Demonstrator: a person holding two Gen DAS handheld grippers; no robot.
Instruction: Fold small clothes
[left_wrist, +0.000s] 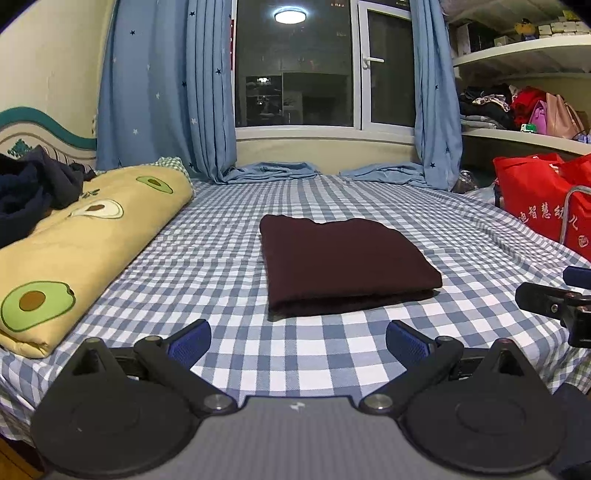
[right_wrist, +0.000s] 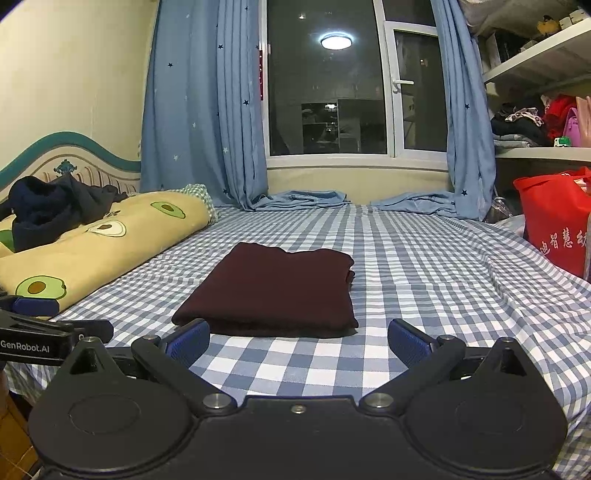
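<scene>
Both my claws gape wide and hold nothing. The folded garment (left_wrist: 343, 264) lies flat on the bed (left_wrist: 229, 251), just ahead of my left claw (left_wrist: 298, 341) and right claw (right_wrist: 299, 341).

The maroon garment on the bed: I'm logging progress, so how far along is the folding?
Done: the maroon garment lies folded in a neat rectangle on the checked bedsheet. In hand: nothing; the left gripper and right gripper both hover short of it, jaws open and empty. Possibly left: the dark clothes heaped unfolded on the avocado-print quilt.
</scene>
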